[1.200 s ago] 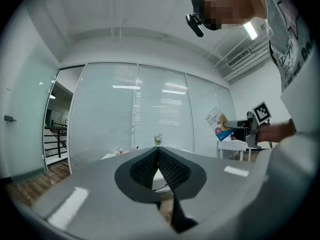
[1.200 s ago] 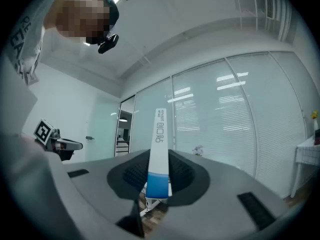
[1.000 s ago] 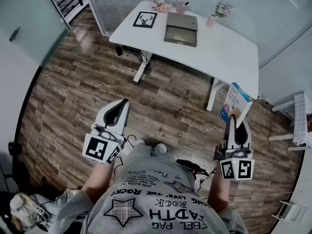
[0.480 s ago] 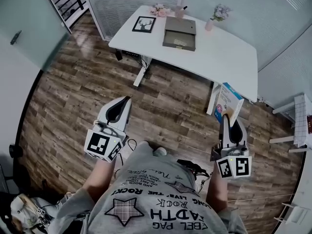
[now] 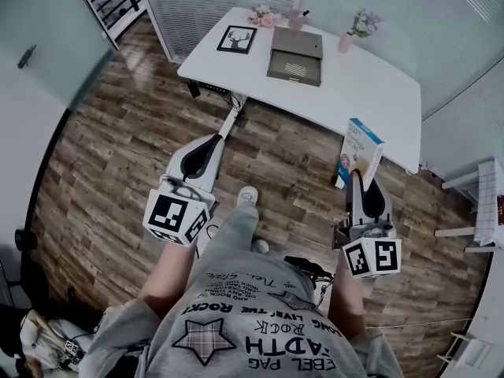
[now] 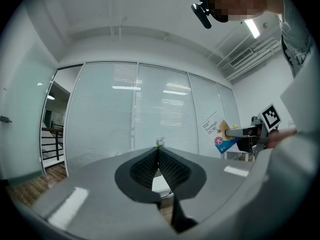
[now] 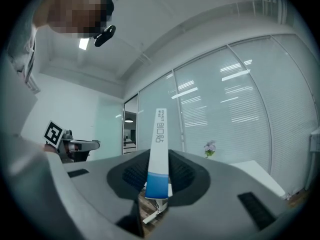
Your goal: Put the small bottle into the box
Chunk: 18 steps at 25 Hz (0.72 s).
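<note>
1. Fingers (image 6: 173,171) of your left gripper (image 6: 158,153) are pressed fully together with nothing between them, held above the wooden floor (image 5: 126,148).
2. Your right gripper (image 7: 159,155) is clamped on the lower end of a blue-and-white carton (image 5: 358,150), which sticks up past its fingers near the edge of the white surface (image 5: 370,93).
3. On that surface a grey box (image 5: 294,55) lies well apart from both grippers.
4. Just behind the grey box stands a small pinkish container (image 5: 297,18), too small to tell whether it is the bottle.
</note>
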Motion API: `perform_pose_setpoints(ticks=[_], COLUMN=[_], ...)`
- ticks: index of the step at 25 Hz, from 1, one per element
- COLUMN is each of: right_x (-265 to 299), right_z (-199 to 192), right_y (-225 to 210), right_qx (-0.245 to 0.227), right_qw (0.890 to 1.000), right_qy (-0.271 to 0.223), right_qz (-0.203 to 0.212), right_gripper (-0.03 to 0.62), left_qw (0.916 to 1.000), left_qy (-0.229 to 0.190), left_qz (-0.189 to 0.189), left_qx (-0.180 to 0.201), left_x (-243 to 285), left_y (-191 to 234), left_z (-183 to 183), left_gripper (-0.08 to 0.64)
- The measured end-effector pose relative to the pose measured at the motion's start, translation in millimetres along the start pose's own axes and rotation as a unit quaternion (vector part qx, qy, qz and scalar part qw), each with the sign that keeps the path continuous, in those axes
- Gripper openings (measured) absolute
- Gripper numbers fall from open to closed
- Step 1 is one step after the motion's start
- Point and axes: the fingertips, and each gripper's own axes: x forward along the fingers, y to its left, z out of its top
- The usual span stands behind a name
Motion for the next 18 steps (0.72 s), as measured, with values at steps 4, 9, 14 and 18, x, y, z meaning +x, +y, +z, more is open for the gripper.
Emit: perform_pose_setpoints(ticks=[4, 9, 14, 18], right_x=[25.4, 63.5, 112.0, 150.1], right_z=[1.1, -0.7, -7.0, -11.0], right_y=[-9.7, -25.0, -43.2, -57.0], right_qx=[-0.001, -0.002, -0.004, 0.003], right_qw=[1.000, 1.000, 0.999, 0.999], right_qy=[-0.001, 0.002, 0.015, 0.013], right_qz=[-0.008, -0.019, -0.027, -0.037], right_gripper=[0.092, 0.092, 0.092, 0.092], left_qw=[1.0000, 0.9997, 0.9991, 0.9987], left_qy=[-0.003, -0.008, -0.010, -0.006], left_qz=[-0.004, -0.011, -0.027, -0.038], left_qx=[-0.004, -0.020, -0.030, -0.034], left_x=[28.7, 74.1, 131.4, 173.5], left_y=[18.3, 47.8, 75.1, 97.6], left_z=[-1.9, -7.1, -11.6, -19.2], left_gripper=[0.009, 0.009, 0.009, 0.009])
